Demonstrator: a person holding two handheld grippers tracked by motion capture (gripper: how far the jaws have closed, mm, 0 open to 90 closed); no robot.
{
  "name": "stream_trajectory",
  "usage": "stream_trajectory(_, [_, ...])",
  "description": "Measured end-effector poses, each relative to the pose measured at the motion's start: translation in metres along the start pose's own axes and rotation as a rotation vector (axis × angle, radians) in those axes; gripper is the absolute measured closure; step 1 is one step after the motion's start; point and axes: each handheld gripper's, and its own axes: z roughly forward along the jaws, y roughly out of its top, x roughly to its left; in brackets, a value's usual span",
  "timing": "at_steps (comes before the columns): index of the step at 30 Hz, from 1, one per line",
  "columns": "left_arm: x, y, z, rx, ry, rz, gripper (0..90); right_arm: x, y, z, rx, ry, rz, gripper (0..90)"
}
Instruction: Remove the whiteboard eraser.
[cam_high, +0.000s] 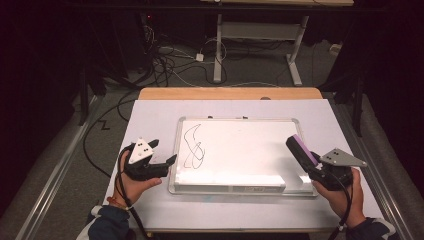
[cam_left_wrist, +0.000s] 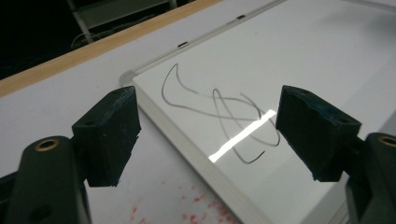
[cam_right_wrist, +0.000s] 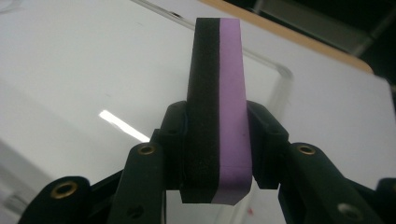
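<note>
eraser: purple-and-black block (cam_right_wrist: 217, 107), clamped across its two flat faces by the right gripper (cam_high: 314, 167); sticks up and forward out of the jaws, over the right edge of the whiteboard (cam_high: 240, 172)
right gripper: jaws closed onto the eraser, grip sits on its lower third, most of the block free above
left gripper: (cam_high: 159, 152) jaws wide apart, nothing between them, sits just off the board's left edge, aimed at the scribble
scribble: looping dark marker line (cam_high: 193, 146) on the left part of the board, well apart from the eraser
whiteboard: lies flat on the white sheet (cam_high: 150, 112) covering the table, long side left-right, glossy, strong glare stripe near the front edge
handling, eraser: looks like light foam with a felt face, soft, will compress under the pads; low grip probably lets the far end flex when pressed down
handling, board: likely light and slick on the sheet, may slide under wiping; the empty left gripper could pin the left frame
risk: which face would meet the board, cannot tell
</note>
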Motion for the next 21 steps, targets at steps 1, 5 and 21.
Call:
stream_trajectory(1, [-0.001, 0.005, 0.002, 0.003, -0.009, 0.005, 20.3, 0.006, 0.009, 0.0, -0.027, -0.01, -0.091, 63.4])
stream_trajectory(5, [-0.01, 0.025, 0.01, -0.001, -0.067, 0.028, 20.3, 0.026, 0.026, 0.006, -0.06, 0.024, -0.285, 63.5])
stream_trajectory(21, [-0.042, 0.074, 0.068, 0.052, -0.264, 0.092, 20.3, 0.077, 0.068, 0.051, -0.153, 0.257, -0.518, 63.5])
